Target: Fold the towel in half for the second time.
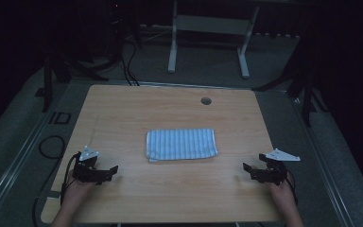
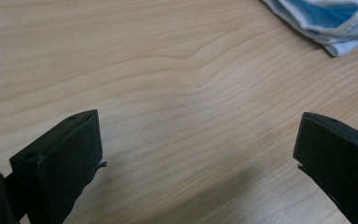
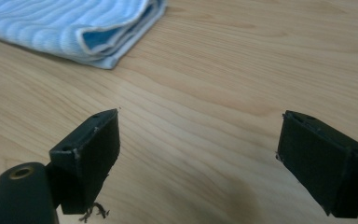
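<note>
Claws (image 1: 112,171) (image 1: 246,169) agape; folded, seemingly terry striped towel (image 1: 181,144).

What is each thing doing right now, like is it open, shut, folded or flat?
Striped blue cloth: folded, lying flat on the table, touched by nothing.
Left gripper: open, holding nothing, beside the cloth.
Right gripper: open, holding nothing, beside the cloth.
Wooden table: bare around the cloth.

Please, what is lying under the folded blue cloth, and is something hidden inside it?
The cloth lies flat on the wooden table, its folded layers showing at the corner nearest the right gripper. Whatever is between the layers, or beneath its middle, is covered and cannot be seen.
</note>
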`<control>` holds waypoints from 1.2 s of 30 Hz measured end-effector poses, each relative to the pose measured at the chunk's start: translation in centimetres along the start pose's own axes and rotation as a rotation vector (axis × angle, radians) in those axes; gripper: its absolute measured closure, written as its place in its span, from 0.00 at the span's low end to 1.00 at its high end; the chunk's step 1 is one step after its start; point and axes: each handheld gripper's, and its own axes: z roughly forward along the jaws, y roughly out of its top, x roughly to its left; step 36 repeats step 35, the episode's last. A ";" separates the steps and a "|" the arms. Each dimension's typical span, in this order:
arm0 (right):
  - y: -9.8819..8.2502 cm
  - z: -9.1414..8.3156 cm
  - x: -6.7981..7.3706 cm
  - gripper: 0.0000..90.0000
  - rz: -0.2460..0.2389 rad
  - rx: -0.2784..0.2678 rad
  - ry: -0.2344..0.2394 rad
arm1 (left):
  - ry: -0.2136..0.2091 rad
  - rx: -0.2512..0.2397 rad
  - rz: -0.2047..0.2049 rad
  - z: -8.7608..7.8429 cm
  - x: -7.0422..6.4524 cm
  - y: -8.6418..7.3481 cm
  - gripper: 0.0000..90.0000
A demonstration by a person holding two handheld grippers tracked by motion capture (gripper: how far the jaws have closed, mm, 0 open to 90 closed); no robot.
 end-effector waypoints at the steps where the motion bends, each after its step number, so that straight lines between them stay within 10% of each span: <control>1: 0.0 0.0 0.0 0.14 0.000 0.000 0.000 | 0.000 0.000 0.000 0.0 0.0 0.0 0.01; 14: -1.6 -2.0 -0.4 0.14 0.094 -0.064 -0.090 | 0.039 -0.101 -0.109 -2.1 1.0 -0.8 0.01; 36: -1.8 -1.8 -0.6 0.14 0.112 -0.057 -0.122 | 0.041 -0.127 -0.097 -2.0 0.6 -1.4 0.01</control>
